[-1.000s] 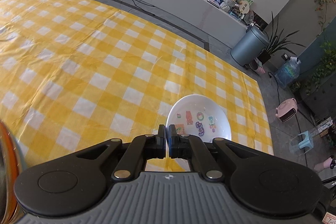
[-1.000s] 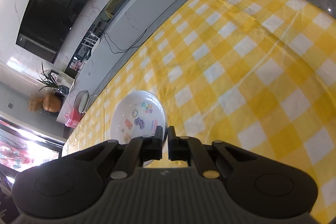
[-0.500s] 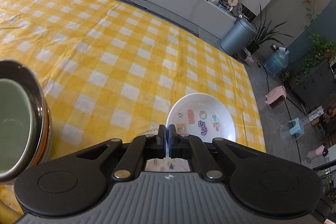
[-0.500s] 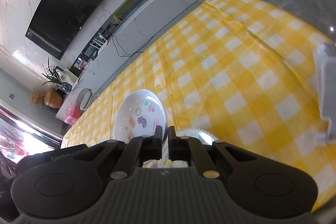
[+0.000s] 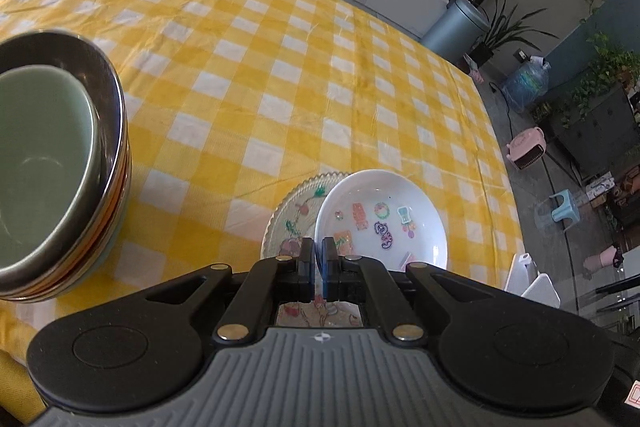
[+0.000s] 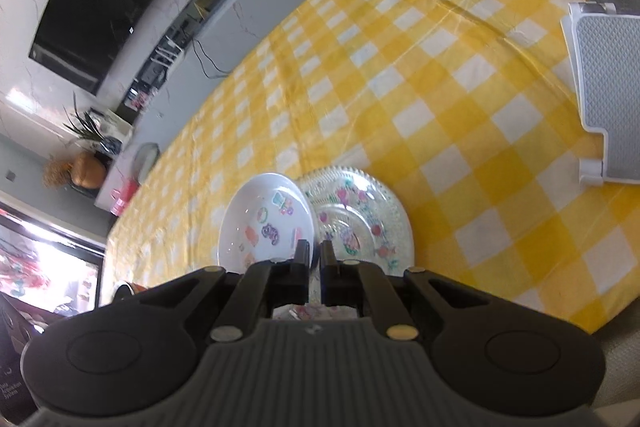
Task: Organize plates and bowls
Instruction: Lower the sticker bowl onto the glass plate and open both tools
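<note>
Plates overlap in both wrist views: one white bowl (image 5: 380, 215) with stickers, its near rim hidden behind both grippers, is raised over one clear floral plate (image 6: 360, 219) lying on the yellow checked tablecloth (image 5: 280, 67). The left gripper (image 5: 319, 259) and right gripper (image 6: 315, 259) each have their jaws clamped on that bowl's rim. Since half a second ago, the floral plate has come fully into view beneath the bowl, one stack of bowls (image 5: 52, 163), cut off at the left, looms nearer, and one white rack (image 6: 608, 83) shows more.

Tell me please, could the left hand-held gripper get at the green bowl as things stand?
Probably not: the left hand-held gripper is shut on the white bowl, so it is occupied; the green bowl sits unobstructed atop its stack.
</note>
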Demonstrator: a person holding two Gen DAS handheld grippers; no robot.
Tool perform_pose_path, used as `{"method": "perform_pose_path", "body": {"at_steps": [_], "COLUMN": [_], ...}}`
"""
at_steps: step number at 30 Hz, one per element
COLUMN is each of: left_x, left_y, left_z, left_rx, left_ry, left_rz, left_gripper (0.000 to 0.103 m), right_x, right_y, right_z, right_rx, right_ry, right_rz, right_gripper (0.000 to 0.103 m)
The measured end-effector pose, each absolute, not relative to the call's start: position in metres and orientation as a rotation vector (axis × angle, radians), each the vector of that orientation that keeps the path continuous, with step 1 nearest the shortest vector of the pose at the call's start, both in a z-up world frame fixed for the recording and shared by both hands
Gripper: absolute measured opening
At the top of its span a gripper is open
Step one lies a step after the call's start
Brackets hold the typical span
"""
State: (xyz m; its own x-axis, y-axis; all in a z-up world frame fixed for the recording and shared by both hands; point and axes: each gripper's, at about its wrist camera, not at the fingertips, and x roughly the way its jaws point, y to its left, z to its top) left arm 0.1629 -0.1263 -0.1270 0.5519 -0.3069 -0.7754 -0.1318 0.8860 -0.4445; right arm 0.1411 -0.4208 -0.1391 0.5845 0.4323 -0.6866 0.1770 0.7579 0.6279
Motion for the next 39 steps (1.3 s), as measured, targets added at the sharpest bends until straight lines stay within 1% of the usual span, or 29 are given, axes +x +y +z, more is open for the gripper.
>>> {"method": "perform_pose_path", "body": {"at_steps": [4,10,24,35,37,39], "left_x": [0.163,0.165,0.168,0.168,0.168,0.167], "left_y": [-0.129,-0.132,-0.135,-0.139,-0.138,-0.137], "left_z": [-0.134,-0.142,-0.146,-0.144,-0.143,-0.141], "left_rx": [-0.487,-0.481,-0.429,-0.397,-0.396,-0.394], "left_ry": [1.021,1.042,1.068,1.068,1.066,1.059], "left_rz": [-0.13,-0.13,-0.149,-0.152,-0.148,-0.144], "left_gripper": [0.003,0.003,0.005,0.006,0.01,0.017], "right_x": [0.139,0.144,0.146,0.146,0.145,0.144], "right_y": [-0.416,-0.417,-0.413,-0.413,-0.413,-0.414], "right_z": [-0.14,-0.151,-0.154,-0.15,-0.149,-0.148], "right_rx": [0.664,0.664,0.647,0.632,0.634,0.635], "right_ry": [0.99,1.044,1.065,1.052,1.046,1.04], "right_rz": [0.117,0.064,0.041,0.032,0.03,0.031], "right_gripper": [0.002,0.002,0.002,0.006,0.012,0.015]}}
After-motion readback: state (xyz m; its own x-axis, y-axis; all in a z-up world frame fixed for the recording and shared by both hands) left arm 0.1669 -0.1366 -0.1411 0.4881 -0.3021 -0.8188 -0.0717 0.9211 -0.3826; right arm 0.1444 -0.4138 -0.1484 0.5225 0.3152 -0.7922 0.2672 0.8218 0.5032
